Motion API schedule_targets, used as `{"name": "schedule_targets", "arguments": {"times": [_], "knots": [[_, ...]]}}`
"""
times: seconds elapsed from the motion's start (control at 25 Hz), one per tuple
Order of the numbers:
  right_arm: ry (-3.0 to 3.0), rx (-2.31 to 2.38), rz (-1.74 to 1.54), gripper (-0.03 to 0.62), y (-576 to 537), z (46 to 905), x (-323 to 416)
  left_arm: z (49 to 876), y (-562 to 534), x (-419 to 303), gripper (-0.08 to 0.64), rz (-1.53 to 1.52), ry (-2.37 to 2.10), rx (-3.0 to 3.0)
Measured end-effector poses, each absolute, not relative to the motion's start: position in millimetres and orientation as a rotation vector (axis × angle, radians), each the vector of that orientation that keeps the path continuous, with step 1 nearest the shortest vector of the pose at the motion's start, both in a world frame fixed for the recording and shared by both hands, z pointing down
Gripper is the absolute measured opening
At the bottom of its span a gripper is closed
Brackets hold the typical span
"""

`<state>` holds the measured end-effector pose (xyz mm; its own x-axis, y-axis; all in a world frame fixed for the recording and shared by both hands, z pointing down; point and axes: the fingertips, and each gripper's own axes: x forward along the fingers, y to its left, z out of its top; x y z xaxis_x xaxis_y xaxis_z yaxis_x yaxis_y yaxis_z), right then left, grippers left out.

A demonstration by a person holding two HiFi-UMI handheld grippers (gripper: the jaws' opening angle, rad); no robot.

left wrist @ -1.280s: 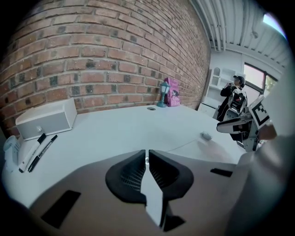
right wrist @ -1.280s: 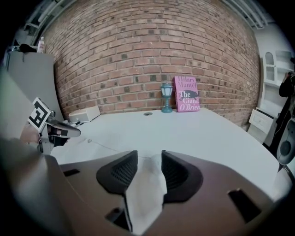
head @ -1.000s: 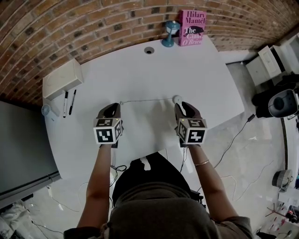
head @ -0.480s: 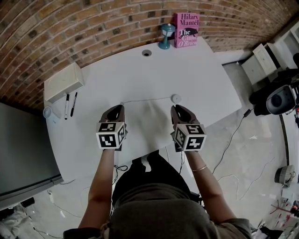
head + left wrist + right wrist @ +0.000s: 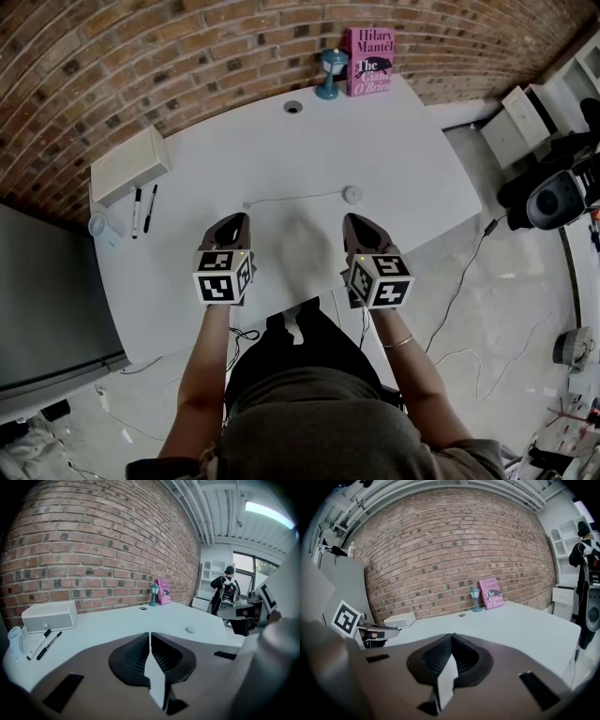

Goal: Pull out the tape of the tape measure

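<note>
Plainly the tape [image 5: 292, 200] already lies drawn out on the table [image 5: 394, 131]; it runs from a spot ahead of the left gripper [image 5: 236, 217] across to the round tape measure [image 5: 352, 194], which sits a little ahead of the right gripper [image 5: 354, 218], touching neither; the left fingers are pressed together on nothing; the right fingers have just closed, likewise empty; the pull looks finished, so I judge any move should keep both pairs of fingers off the tape, lest a nudge send it springing back.

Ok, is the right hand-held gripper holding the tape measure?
No, the right hand-held gripper has just closed on nothing; the tape measure lies on the table ahead of it.
</note>
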<state>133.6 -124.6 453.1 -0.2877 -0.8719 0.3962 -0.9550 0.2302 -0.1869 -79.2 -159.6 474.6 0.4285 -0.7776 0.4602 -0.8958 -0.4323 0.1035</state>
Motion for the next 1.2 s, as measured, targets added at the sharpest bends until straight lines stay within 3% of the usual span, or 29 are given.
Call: {"name": "schedule_targets", "arguments": {"times": [1.2], "knots": [[-2.343,1.776,0.491,0.002,-110.1,437.3,136.4,457.1,-143.8,-61.8,0.028,0.404,-1.421,2.395]]}}
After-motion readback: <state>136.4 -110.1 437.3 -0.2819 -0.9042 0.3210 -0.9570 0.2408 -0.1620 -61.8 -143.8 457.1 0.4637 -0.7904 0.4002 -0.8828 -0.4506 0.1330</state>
